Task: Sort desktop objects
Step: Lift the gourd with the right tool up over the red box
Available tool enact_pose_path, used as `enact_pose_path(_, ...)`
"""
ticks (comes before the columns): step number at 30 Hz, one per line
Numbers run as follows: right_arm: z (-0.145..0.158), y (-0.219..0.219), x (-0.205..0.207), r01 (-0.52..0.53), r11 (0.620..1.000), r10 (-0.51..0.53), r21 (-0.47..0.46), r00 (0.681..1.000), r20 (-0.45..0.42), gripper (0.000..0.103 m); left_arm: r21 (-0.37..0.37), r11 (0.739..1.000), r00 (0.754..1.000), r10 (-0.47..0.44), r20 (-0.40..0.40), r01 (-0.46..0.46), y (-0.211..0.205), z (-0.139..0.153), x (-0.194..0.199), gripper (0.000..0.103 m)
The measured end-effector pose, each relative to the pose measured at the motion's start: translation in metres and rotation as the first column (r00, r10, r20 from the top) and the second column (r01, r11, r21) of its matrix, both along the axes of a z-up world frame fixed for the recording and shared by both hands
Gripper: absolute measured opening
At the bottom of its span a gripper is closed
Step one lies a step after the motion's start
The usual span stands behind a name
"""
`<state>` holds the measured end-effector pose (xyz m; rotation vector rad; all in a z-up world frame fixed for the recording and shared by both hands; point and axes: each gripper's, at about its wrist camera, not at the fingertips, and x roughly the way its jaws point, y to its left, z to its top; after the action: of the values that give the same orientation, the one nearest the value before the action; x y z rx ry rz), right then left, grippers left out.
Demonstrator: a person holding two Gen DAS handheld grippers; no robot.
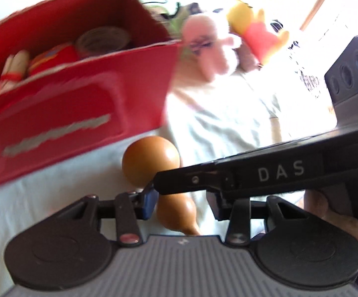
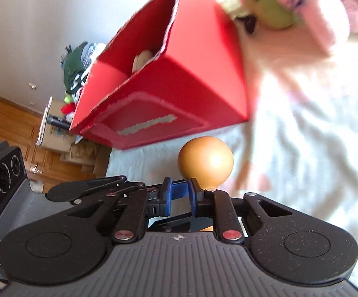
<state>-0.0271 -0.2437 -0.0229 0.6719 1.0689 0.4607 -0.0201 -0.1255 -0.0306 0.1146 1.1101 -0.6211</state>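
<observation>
"DAS" in white letters on black arm of right tongs (image 1: 155, 185); red box (image 1: 80, 104) label unreadable.

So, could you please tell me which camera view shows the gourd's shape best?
The left wrist view: the gourd shows both bulbs, its narrow waist crossed by the right gripper. The right wrist view shows only the round bulb beyond that gripper.

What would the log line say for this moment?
right gripper: shut on gourd | left gripper: open, near gourd | red box: holds items
</observation>
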Motion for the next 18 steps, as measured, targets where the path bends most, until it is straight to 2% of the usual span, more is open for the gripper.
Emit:
enact_pose_path(2, -0.005, -0.005, 0.000, 0.025, 1.000, -0.025, -0.017, 1.000, -0.005, 0.017, 0.001, 1.000, 1.000, -0.014, -0.016, 0.014, -0.012, -0.005, 0.004, 0.045)
enact_pose_path(4, -0.010, -0.010, -0.001, 0.060, 0.998, -0.060, -0.031, 0.998, -0.008, 0.018, 0.037, 0.999, 1.000, -0.009, -0.014, 0.010, -0.021, -0.010, 0.005, 0.045)
enact_pose_path(6, -0.013, -0.027, -0.005, 0.090, 0.996, -0.090, -0.012, 0.996, -0.008, 0.021, 0.076, 0.997, 1.000, 0.001, 0.001, -0.001, -0.023, -0.015, 0.006, 0.051)
enact_pose_path(8, -0.016, -0.039, -0.006, 0.111, 0.994, -0.111, -0.005, 0.994, -0.017, 0.032, 0.070, 0.997, 1.000, 0.018, -0.010, -0.018, -0.011, -0.015, 0.001, 0.061)
enact_pose_path(12, -0.026, -0.051, 0.000, 0.087, 0.996, -0.085, 0.030, 0.994, -0.071, 0.032, 0.052, 0.997, 0.997, 0.055, -0.053, -0.052, -0.006, -0.023, 0.006, 0.063)
enact_pose_path(18, -0.038, -0.039, 0.015, 0.029, 0.999, -0.026, 0.020, 0.992, -0.121, 0.031, 0.037, 0.997, 0.996, 0.069, -0.058, -0.066, -0.009, -0.024, 0.006, 0.061)
